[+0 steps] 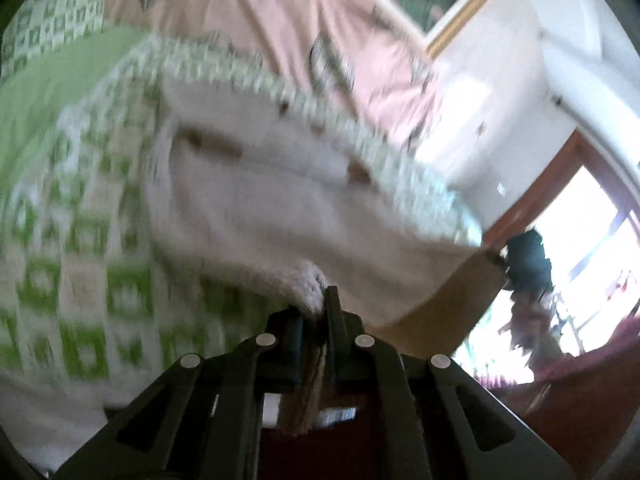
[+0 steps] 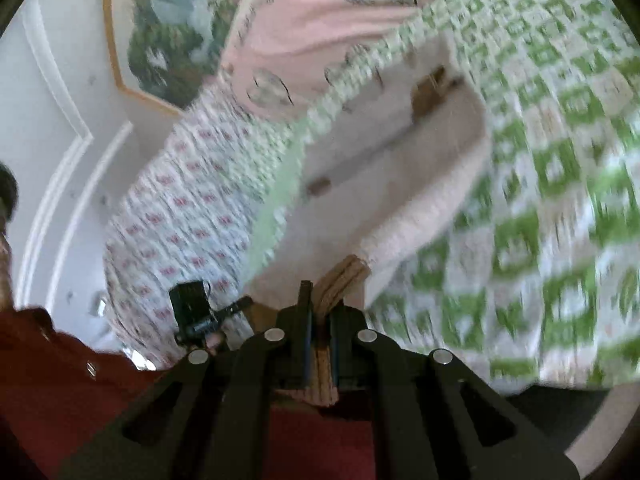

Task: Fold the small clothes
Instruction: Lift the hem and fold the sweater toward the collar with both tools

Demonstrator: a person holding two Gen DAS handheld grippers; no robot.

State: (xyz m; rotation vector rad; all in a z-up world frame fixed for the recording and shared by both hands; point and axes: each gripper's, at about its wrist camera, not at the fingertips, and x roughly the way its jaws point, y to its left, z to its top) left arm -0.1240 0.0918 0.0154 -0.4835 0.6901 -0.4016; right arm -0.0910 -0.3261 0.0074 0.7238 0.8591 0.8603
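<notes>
A small pale cream garment [image 1: 280,208] with brown buttons lies over a green-and-white checked bedspread [image 1: 72,264]. My left gripper [image 1: 318,308] is shut on the garment's ribbed edge. In the right wrist view the same garment [image 2: 384,184] stretches away from me, and my right gripper [image 2: 320,312] is shut on its tan ribbed cuff [image 2: 340,276]. Both views are blurred by motion. The garment hangs taut between the two grippers, partly lifted off the bedspread [image 2: 560,160].
A pink patterned pillow [image 1: 280,20] lies behind the garment. A framed picture [image 2: 168,32] hangs on the white wall. A red-and-white patterned cloth [image 2: 180,208] lies at the left of the right view. The other gripper [image 2: 192,312] shows there. A bright window [image 1: 592,248] is at right.
</notes>
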